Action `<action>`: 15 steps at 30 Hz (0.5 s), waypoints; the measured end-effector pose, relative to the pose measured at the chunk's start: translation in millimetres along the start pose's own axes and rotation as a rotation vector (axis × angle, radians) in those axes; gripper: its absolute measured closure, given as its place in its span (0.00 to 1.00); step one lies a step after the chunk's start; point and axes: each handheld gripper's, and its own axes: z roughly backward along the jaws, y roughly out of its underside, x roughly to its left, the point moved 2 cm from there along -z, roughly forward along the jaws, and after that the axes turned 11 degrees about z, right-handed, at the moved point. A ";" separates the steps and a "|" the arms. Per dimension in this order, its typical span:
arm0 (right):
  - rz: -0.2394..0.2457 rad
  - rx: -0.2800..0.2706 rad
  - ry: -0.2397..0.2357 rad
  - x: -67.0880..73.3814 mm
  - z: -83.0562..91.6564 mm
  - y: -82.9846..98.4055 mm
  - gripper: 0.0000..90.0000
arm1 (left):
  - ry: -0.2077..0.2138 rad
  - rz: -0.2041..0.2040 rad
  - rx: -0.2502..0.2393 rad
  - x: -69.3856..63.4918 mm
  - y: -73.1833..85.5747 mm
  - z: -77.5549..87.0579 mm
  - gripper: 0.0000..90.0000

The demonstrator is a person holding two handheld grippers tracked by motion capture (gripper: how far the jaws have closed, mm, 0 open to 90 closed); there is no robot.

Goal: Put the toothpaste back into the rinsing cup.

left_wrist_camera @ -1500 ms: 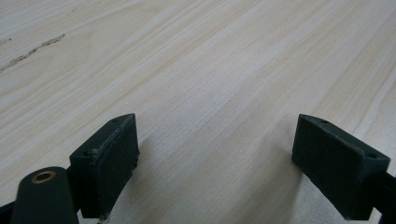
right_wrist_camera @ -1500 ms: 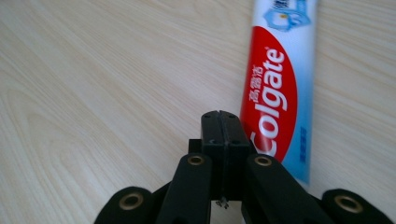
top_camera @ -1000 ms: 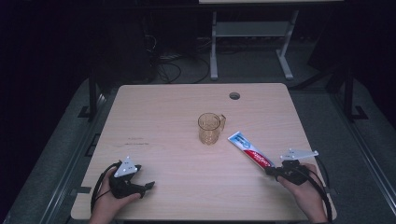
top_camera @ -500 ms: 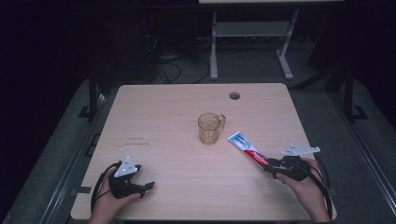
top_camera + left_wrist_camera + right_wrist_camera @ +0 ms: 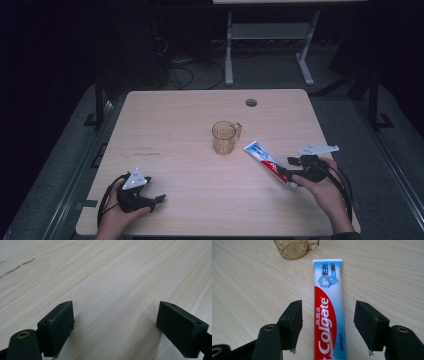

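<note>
A red, white and blue toothpaste tube (image 5: pixel 267 161) (image 5: pixel 328 307) lies flat on the wooden table (image 5: pixel 190 115), right of centre. My right gripper (image 5: pixel 286 173) (image 5: pixel 329 326) is open, one jaw on each side of the tube's red end, not clamping it. A clear amber mug (image 5: pixel 225 137) (image 5: pixel 295 248) stands upright at the table's middle, just beyond the tube's far end. My left gripper (image 5: pixel 156 200) (image 5: pixel 115 327) rests open near the front left, with bare wood between its jaws.
A round cable hole (image 5: pixel 251 102) sits in the table's far right part. A dark scuff mark (image 5: pixel 145 150) (image 5: pixel 17 266) lies left of centre. Beyond the table stand a metal desk frame (image 5: pixel 265 40) and cables (image 5: pixel 185 72) on the dark floor.
My right gripper has moved left along the table, so its open jaws now flank the tube's red end. The left gripper has stayed put.
</note>
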 end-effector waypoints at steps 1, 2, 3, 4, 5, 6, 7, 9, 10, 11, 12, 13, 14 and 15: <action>-0.002 0.003 0.001 -0.8 -0.8 -1.3 0.42 | 0.000 -0.001 0.000 0.0 0.0 0.0 0.15; 0.000 0.000 -0.001 -1.7 -2.1 -2.7 0.42 | 0.000 -0.001 0.000 0.1 0.0 0.0 0.15; -0.001 0.006 -0.006 -2.4 -3.1 -4.2 0.42 | 0.000 0.000 0.000 0.0 0.0 0.0 0.15; 0.000 0.010 -0.011 -3.0 -4.2 -5.9 0.42 | 0.000 0.000 0.000 0.0 0.0 0.0 0.15; 0.006 0.009 -0.010 -3.5 -5.4 -7.8 0.42 | 0.000 0.000 0.000 0.0 0.0 0.0 0.15; 0.009 0.013 -0.008 -4.3 -8.1 -11.5 0.41 | 0.000 -0.001 0.000 0.0 0.0 0.0 0.15; 0.009 0.013 -0.008 -4.3 -8.1 -11.5 0.41 | 0.000 -0.001 0.002 0.1 -0.1 0.2 0.15; 0.009 0.019 -0.008 -5.5 -11.6 -14.9 0.41 | 0.000 -0.001 0.003 0.1 -0.1 0.2 0.15; 0.014 0.020 -0.010 -6.2 -13.1 -16.2 0.40 | 0.000 -0.001 0.003 0.1 -0.1 0.2 0.15; 0.012 0.024 -0.010 -6.5 -15.3 -18.5 0.40 | 0.000 -0.001 0.002 0.1 -0.1 0.2 0.15; 0.015 0.026 -0.009 -6.8 -16.6 -19.8 0.40 | 0.000 -0.001 0.002 0.1 -0.1 0.2 0.15; 0.020 0.034 -0.009 -6.9 -18.7 -21.7 0.40 | 0.000 -0.001 0.002 0.1 -0.1 0.2 0.15; 0.033 0.039 -0.004 -7.7 -20.6 -23.1 0.40 | 0.000 -0.002 0.003 0.1 -0.1 0.2 0.15; 0.033 0.044 0.001 -7.7 -22.1 -24.3 0.40 | 0.000 -0.002 0.003 0.1 -0.1 0.2 0.15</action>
